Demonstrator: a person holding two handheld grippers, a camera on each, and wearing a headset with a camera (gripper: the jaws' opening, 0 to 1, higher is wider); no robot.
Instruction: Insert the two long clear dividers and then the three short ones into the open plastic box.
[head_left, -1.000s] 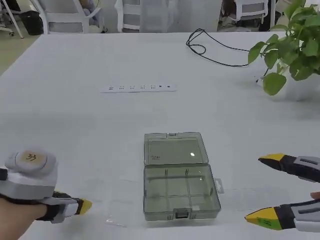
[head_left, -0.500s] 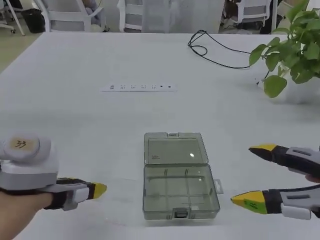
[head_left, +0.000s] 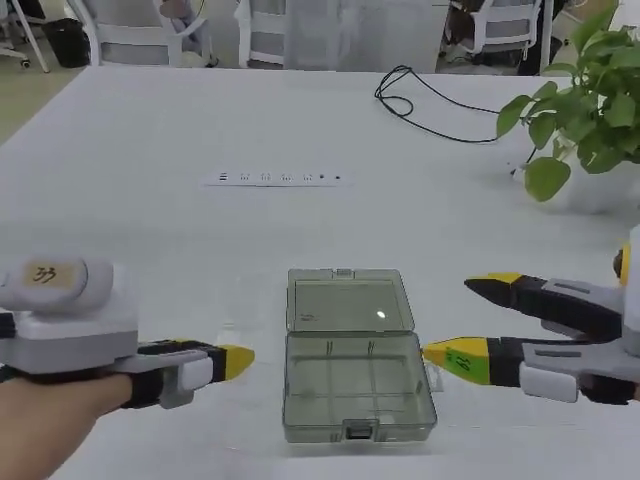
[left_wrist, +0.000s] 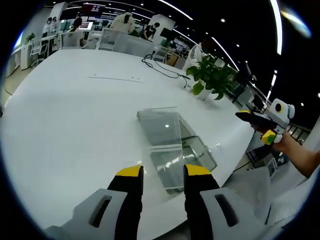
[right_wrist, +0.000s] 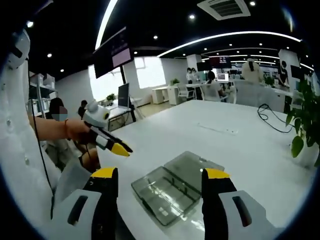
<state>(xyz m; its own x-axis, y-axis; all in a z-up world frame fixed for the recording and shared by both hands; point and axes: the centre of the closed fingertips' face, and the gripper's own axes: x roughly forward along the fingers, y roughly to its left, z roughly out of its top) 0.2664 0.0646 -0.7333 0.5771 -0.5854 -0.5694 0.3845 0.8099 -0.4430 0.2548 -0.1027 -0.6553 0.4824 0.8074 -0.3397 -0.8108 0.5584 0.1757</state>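
- The left gripper (left_wrist: 160, 171) raises two black, yellow-tipped jaws from the lower edge, parted, with nothing between them.
- Just beyond the tips, a smoky clear plastic box (left_wrist: 182, 159) sits on the white worktable (left_wrist: 75, 120), its hinged lid (left_wrist: 159, 124) laid open on the far side.
- At the right, a hand holds the right gripper (left_wrist: 260, 122) above the table edge.
- Farther back stand a leafy green potted plant (left_wrist: 212, 77), a looped black cable (left_wrist: 159, 67) and a thin white strip (left_wrist: 117, 78).

Label (head_left: 45, 273) atop left gripper (head_left: 232, 362) reads "33". Small print on box lid (head_left: 350, 300) and right gripper (head_left: 458, 320) tip illegible.
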